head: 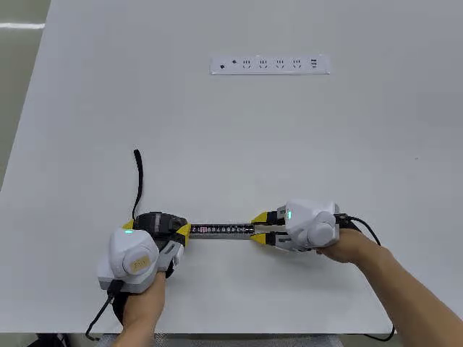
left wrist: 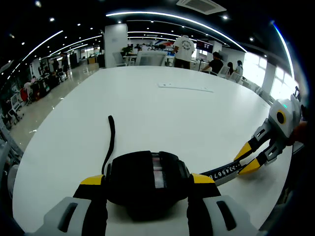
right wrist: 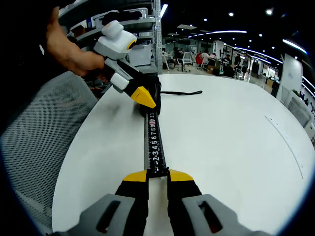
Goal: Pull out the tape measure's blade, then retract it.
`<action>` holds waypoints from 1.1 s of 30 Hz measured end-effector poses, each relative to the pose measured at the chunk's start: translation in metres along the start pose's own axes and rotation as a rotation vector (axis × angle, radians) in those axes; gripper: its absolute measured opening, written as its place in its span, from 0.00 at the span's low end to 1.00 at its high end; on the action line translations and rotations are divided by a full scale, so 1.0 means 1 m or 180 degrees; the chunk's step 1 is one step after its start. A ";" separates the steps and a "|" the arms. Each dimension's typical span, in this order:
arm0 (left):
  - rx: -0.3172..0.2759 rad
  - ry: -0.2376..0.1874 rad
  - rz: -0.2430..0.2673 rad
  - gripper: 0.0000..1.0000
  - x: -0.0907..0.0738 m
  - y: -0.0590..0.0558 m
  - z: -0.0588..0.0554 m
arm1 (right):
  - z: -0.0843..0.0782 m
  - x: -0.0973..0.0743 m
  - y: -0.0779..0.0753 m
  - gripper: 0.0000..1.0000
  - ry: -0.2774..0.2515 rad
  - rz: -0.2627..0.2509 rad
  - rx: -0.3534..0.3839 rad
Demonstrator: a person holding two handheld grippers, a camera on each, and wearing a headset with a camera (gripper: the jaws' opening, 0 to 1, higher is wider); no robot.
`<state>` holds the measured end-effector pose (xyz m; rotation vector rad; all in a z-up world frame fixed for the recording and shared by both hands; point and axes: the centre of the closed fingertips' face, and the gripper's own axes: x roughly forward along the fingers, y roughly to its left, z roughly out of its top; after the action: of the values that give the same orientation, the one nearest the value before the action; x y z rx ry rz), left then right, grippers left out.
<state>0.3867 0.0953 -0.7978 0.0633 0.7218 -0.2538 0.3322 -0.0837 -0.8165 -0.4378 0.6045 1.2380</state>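
Here we see the left tool (head: 156,228) clamped around the tape measure (left wrist: 147,184) near the front edge of the surface (head: 253,144); the right tool (right wrist: 158,175) pinches the end of the blade (right wrist: 153,142).

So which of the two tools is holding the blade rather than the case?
The right tool, on the head view's right: its yellow tips pinch the end of the pulled-out blade. The left tool clamps the black case.
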 end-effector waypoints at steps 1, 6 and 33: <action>-0.0001 0.0001 -0.0001 0.63 0.000 0.000 0.000 | 0.000 0.001 0.000 0.12 -0.0001 -0.0001 0.0001; 0.0007 0.0013 -0.0009 0.63 0.000 0.000 -0.001 | 0.013 0.021 0.000 0.12 -0.0040 0.0004 -0.0012; -0.0017 0.0044 -0.0031 0.63 -0.001 0.000 -0.001 | 0.045 0.058 0.005 0.12 -0.0125 0.0037 -0.0024</action>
<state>0.3856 0.0955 -0.7982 0.0564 0.7365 -0.2609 0.3476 -0.0119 -0.8195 -0.4159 0.5698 1.2577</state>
